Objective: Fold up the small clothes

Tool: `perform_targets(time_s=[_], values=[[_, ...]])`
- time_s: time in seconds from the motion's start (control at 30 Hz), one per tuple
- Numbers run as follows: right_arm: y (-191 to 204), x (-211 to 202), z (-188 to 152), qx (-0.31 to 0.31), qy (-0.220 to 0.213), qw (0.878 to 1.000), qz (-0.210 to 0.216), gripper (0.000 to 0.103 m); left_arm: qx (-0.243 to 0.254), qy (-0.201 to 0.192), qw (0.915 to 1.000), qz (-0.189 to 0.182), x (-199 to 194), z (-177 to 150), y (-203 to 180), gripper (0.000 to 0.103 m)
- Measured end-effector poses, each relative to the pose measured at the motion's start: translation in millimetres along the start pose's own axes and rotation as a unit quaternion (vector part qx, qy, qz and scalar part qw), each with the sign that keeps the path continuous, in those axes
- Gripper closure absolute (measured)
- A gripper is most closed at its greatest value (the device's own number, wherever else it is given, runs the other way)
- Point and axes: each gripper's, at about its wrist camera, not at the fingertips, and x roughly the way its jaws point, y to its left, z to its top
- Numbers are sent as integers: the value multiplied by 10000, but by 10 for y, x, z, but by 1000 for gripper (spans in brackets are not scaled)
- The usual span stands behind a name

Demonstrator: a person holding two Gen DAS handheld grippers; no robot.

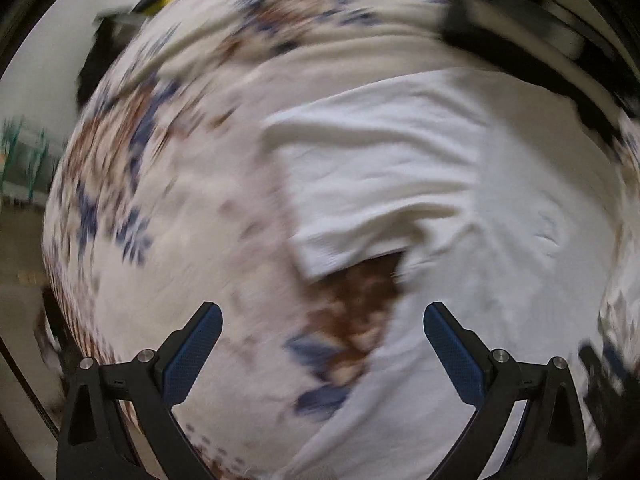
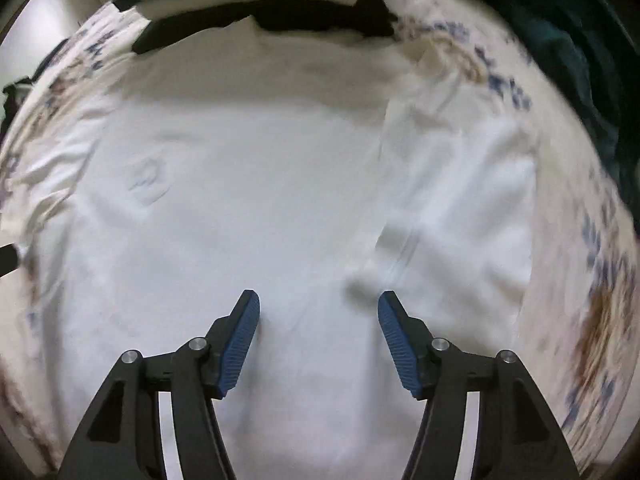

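A white T-shirt point(image 2: 248, 208) lies spread on a floral bedsheet point(image 2: 600, 264), one sleeve point(image 2: 460, 200) folded in over its body on the right. My right gripper point(image 2: 319, 304) points down over the shirt's middle, open, with nothing between its blue pads. In the left wrist view the same white T-shirt point(image 1: 460, 200) fills the right half, its other sleeve point(image 1: 360, 176) folded across. My left gripper point(image 1: 322, 316) hangs open above the shirt's edge and a brown and blue patch of the floral bedsheet point(image 1: 352, 308). The view is motion blurred.
A black and white striped garment point(image 2: 280, 8) lies beyond the shirt's collar, also seen as a striped garment point(image 1: 520, 40) at top right of the left view. A dark teal cloth point(image 2: 580, 40) sits at the far right. The bed's edge and floor point(image 1: 24, 280) are at left.
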Motion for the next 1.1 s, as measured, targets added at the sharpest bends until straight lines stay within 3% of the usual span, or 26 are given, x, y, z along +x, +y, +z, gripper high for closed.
perform_targets(time_s=[0.07, 0.13, 0.17, 0.2, 0.27, 0.37, 0.4, 0.43, 0.47, 0.5, 0.53, 0.57, 0.67, 0.73, 0.77, 0.8, 0.9, 0.97, 1.0, 1.03, 1.1], values=[[-82, -95, -127, 228, 147, 9996, 39, 39, -432, 272, 9983, -281, 212, 111, 177, 0], [-208, -147, -226, 553, 290, 9980, 46, 39, -1163, 559, 9873, -923, 382, 121, 451, 0], [-280, -147, -273, 744, 380, 9965, 32, 39, -1520, 664, 9779, -1275, 461, 124, 561, 0], [-318, -181, -347, 861, 429, 9954, -30, 39, -2031, 740, 9604, -1758, 567, 124, 696, 0], [-411, -163, -415, 1043, 477, 9933, -155, 39, -2577, 736, 9318, -2447, 705, 136, 810, 0], [-530, -120, -461, 1374, 524, 9887, -298, 39, -3319, 812, 8845, -3176, 907, 145, 846, 0], [-571, -100, -463, 1526, 546, 9864, -280, 39, -3503, 832, 8726, -3301, 957, 156, 846, 0], [-606, -68, -439, 1677, 576, 9838, -264, 39, -3753, 858, 8580, -3400, 1019, 163, 834, 9], [-644, -56, -458, 1872, 597, 9802, -251, 39, -3904, 866, 8509, -3406, 1051, 178, 817, 30], [-689, -44, -428, 1986, 599, 9780, -239, 39, -3988, 850, 8490, -3359, 1035, 175, 771, 44], [-749, -35, -415, 2105, 596, 9755, -231, 39, -3976, 750, 8595, -3124, 1024, 230, 758, 83], [-771, -42, -433, 2233, 586, 9727, -228, 39, -3880, 656, 8707, -2950, 997, 300, 719, 99], [-904, -49, -369, 2380, 568, 9693, -242, 39, -3322, -131, 9086, -2527, 701, 521, 623, 99], [-950, -56, -357, 2373, 591, 9691, -331, 39, -2563, -784, 9314, -2463, 376, 718, 431, 99], [-956, -39, -241, 2389, 595, 9686, -350, 39, -2293, -998, 9369, -2443, 271, 745, 355, 99], [-964, -23, -187, 2414, 592, 9680, -355, 39, -1718, -1342, 9442, -2469, 52, 785, 154, 99], [-1094, -55, -233, 2489, 595, 9657, -438, 39, -373, -1673, 9478, -2689, -250, 721, -438, 98], [-1134, -88, -336, 2549, 643, 9636, -484, 39, 907, -1378, 9410, -2954, -336, 540, -1041, 94], [-1193, -78, -412, 2586, 680, 9624, -481, 39, 1178, -1232, 9361, -3076, -323, 480, -1157, 94], [-1234, -78, -455, 2611, 720, 9614, -480, 39, 1542, -1051, 9284, -3214, -310, 359, -1305, 90], [-1329, -90, -565, 2614, 796, 9605, -523, 39, 1953, -1012, 9308, -2920, -330, 169, -1407, 72]])
